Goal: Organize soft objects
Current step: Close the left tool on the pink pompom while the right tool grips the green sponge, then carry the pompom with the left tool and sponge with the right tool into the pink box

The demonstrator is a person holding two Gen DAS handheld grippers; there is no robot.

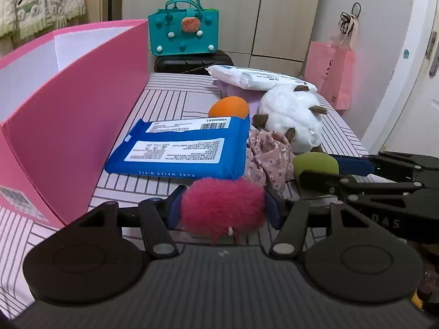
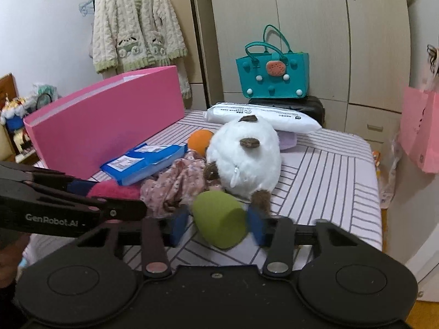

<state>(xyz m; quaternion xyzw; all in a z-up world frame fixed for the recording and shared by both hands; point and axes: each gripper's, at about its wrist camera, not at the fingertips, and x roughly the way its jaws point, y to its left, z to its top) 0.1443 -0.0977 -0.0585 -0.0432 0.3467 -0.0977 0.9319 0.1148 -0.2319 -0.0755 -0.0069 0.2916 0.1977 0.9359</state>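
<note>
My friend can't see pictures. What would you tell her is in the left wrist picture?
The left gripper squeezes a fluffy red pompom on a striped pink bedcover. Beside it, the right gripper closes around a green foam sponge. Behind lie a blue wipes pack, a white plush toy and a tall pink box.
</note>
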